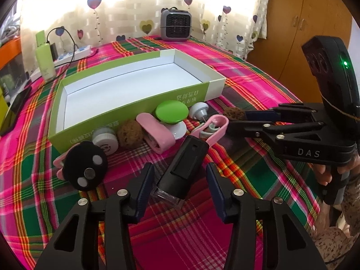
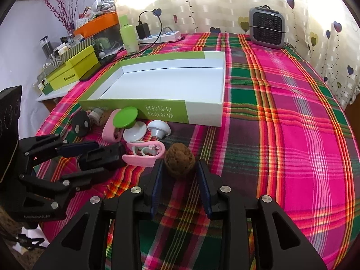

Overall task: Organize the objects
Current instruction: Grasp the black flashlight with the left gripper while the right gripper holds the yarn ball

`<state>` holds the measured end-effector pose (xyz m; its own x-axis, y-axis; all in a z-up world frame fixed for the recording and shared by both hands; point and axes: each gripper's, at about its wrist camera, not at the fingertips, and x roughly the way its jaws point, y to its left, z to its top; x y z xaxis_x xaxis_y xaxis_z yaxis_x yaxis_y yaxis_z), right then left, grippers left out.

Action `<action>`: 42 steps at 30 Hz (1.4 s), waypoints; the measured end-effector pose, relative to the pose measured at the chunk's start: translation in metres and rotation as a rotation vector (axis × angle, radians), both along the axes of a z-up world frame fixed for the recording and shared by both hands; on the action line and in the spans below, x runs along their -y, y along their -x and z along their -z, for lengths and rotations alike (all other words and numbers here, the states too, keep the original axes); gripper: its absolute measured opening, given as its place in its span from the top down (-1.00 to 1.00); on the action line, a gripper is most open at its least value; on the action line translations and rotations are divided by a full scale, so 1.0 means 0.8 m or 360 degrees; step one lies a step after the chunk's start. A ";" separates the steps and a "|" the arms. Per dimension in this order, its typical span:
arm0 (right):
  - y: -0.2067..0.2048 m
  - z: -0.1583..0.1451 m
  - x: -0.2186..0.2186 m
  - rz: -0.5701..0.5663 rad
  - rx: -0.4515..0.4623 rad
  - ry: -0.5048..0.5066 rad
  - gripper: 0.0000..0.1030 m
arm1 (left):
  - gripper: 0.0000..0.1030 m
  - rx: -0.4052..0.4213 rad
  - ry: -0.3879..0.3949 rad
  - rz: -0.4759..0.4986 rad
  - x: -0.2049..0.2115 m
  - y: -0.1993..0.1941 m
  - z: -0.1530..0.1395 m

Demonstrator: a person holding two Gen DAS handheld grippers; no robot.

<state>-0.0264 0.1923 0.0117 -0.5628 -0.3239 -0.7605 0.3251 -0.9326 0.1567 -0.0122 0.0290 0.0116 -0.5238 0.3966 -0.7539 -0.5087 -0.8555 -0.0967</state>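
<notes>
**Both grippers poised over their first picks in front of the empty box**

The green-and-white box (image 1: 135,94) sits empty on the plaid tabletop (image 2: 292,135), and every small item lies in a loose row just in front of its near wall. The left gripper (image 1: 180,187) straddles a black cylindrical device with a clear end (image 1: 182,168); its jaws are released, 1 on each side, neither touching. The right gripper (image 2: 180,177) brackets a brown fuzzy ball (image 2: 179,160) near the box's right front corner, jaws likewise spread and apart from it.

To do this step well, I judge each pair of jaws should close squarely across the object's middle: the ball is soft and round and may roll or squash, while the black device is smooth and tilted, so a grip near its centre should keep it from pivoting. The pink clip (image 2: 144,154) lies just beside both targets and could be nudged.

Both grippers are held low and roughly level, pointing toward the box, the right one reaching in from the side in the left wrist view.
</notes>
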 end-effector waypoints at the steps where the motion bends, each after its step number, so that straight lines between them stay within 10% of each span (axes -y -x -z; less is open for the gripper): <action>1: 0.001 0.000 0.002 -0.0017 -0.0001 -0.0013 0.23 | 0.10 0.0002 -0.0002 -0.0002 0.000 0.001 0.000; 42: -0.010 -0.003 0.009 -0.0051 -0.0032 -0.0027 0.42 | 0.50 0.0015 -0.0050 -0.0098 0.003 -0.002 -0.002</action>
<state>-0.0183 0.1851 0.0142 -0.5677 -0.3293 -0.7545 0.3577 -0.9241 0.1342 -0.0107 0.0266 0.0133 -0.5408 0.3872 -0.7467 -0.4540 -0.8817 -0.1285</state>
